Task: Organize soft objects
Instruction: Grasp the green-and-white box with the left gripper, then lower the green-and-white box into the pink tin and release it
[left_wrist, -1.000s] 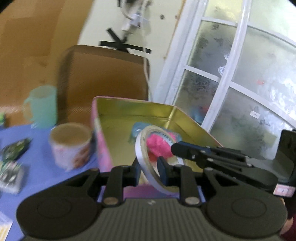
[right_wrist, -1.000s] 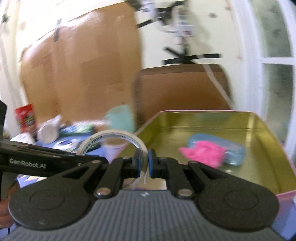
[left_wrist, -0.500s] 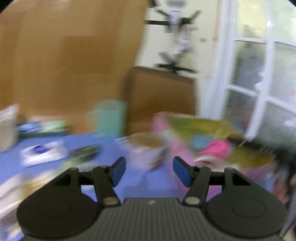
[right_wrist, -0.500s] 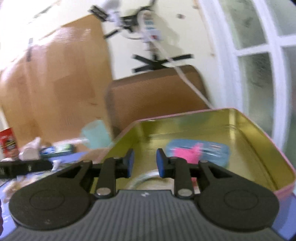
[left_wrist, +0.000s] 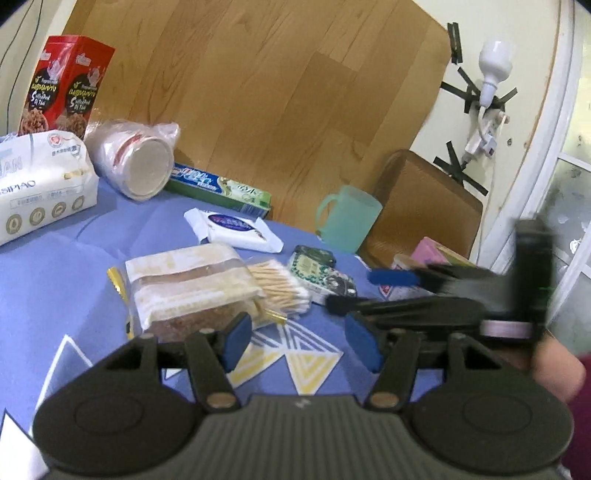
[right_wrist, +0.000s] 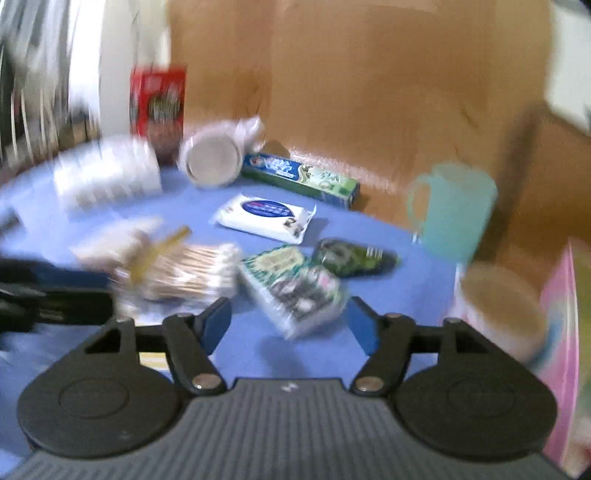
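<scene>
My left gripper (left_wrist: 301, 341) is open and empty above the blue tablecloth, just in front of a clear bag of beige pads (left_wrist: 188, 286) and a pack of cotton swabs (left_wrist: 279, 284). My right gripper (right_wrist: 290, 325) is open and empty, hovering over a green patterned packet (right_wrist: 295, 291) with the cotton swabs (right_wrist: 184, 273) to its left. The right gripper also shows in the left wrist view (left_wrist: 369, 291), open. A white wipes pack (left_wrist: 232, 229) lies behind. The pink tin (right_wrist: 561, 325) sits at the far right edge.
A teal mug (left_wrist: 347, 218), a toothpaste box (left_wrist: 221, 186), a bagged stack of cups (left_wrist: 136, 162), a large white tissue pack (left_wrist: 40, 181) and a red snack box (left_wrist: 62, 88) stand toward the back. A paper cup (right_wrist: 498, 306) is beside the tin.
Both grippers let go of the tape roll at the tin, opened, and swung left over the cluttered tablecloth. The tape roll is out of sight.
</scene>
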